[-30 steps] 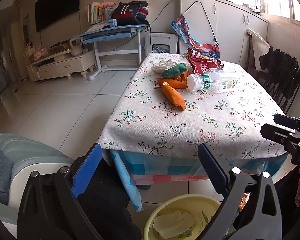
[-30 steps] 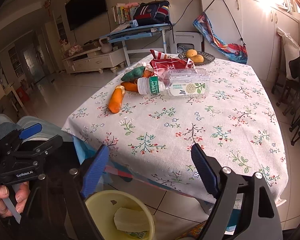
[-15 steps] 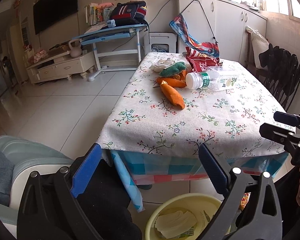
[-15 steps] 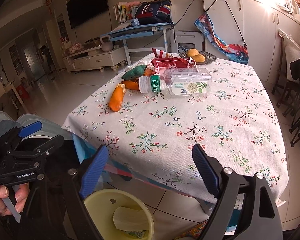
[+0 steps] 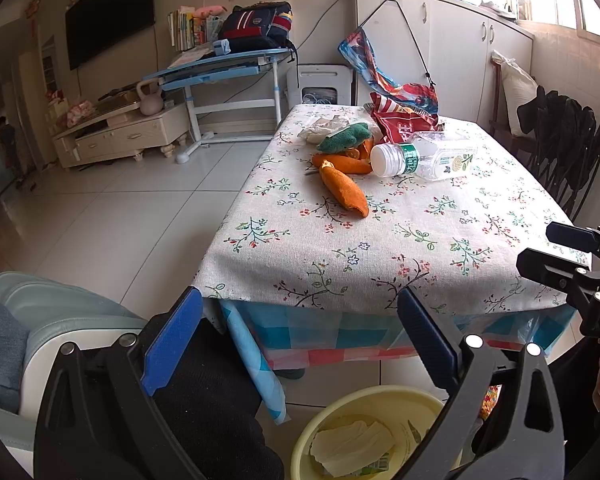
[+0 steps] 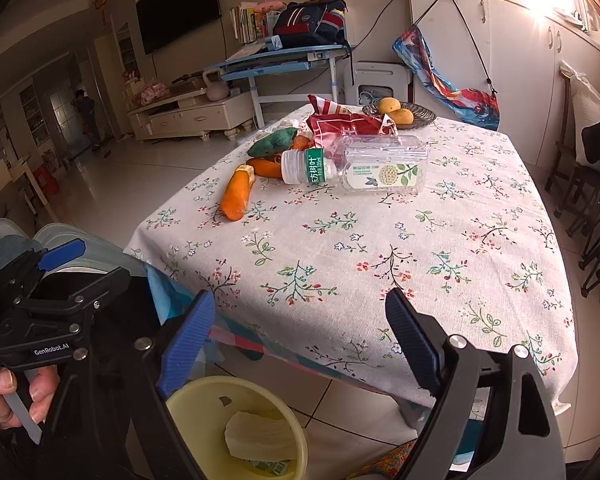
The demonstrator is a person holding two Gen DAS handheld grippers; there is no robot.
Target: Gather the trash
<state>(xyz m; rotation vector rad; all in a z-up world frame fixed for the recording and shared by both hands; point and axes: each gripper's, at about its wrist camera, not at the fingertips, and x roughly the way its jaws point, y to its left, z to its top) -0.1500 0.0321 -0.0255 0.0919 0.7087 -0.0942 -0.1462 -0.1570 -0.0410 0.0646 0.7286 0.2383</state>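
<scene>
Floral cloth covers the table, which fills most of what I can see, and all the clutter lies bunched at its far end, well away from the person. Below the near edge, on the floor, stands a yellow bin with some crumpled paper and a wrapper already in it, so I'd say the collecting is partly done. Biggest of what remains is a clear plastic bottle lying on its side, cap toward the left. Just behind it sits a red snack bag, then a few orange peels and a green scrap, touching one another in a loose heap. Both tools hang low over the bin: the left tongs are spread wide and empty, and the right tongs likewise, gripping nothing. The step in hand looks like going back for another piece; that calls for a long reach across the table, probably to the nearest peel or the bottle.
</scene>
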